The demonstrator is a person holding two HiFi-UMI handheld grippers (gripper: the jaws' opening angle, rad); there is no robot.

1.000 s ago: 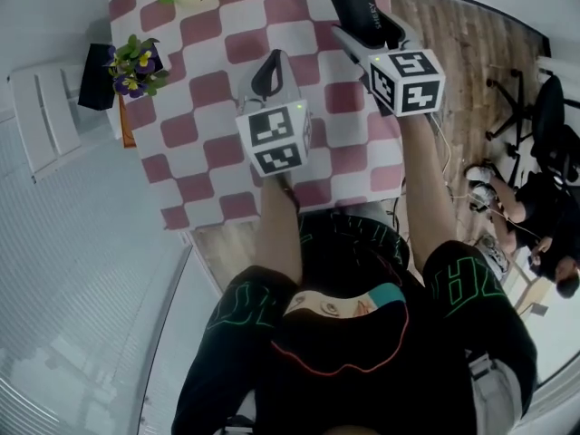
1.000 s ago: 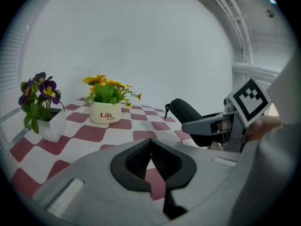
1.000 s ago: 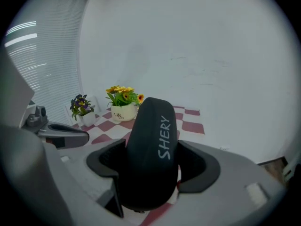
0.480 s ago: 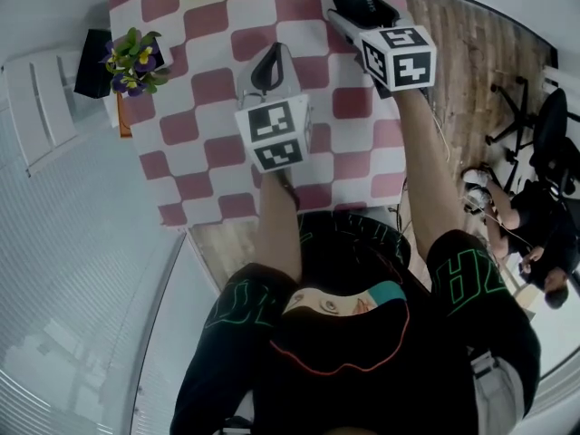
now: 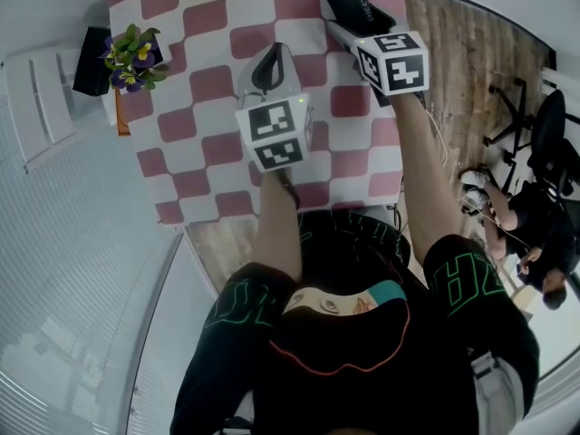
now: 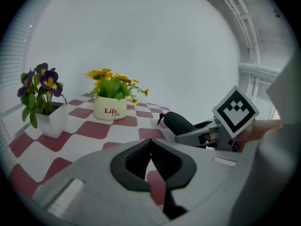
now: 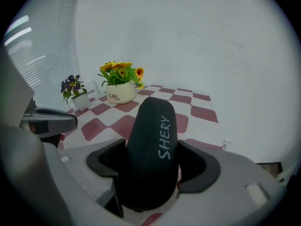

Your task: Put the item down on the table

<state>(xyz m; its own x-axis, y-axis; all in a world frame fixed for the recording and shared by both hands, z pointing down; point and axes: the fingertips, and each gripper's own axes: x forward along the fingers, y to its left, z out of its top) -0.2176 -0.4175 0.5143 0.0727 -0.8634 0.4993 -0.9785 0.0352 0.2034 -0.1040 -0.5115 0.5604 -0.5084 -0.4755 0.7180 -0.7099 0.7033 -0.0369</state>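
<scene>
- Right gripper (image 7: 153, 166) clenched on the black SHERY case (image 7: 155, 121); its long axis runs forward past my jaws.
- Left gripper (image 6: 150, 145) closed on nothing, alongside.
- Checkered table (image 7: 193, 112) lies below and ahead; the case looks held above it.

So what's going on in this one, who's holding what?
A person holds two grippers over a checked table. The right gripper is shut on a black case printed SHERY, low over the cloth and not yet let go; contact isn't clear. The left gripper is shut and empty. A white flower pot stands farther back.
</scene>
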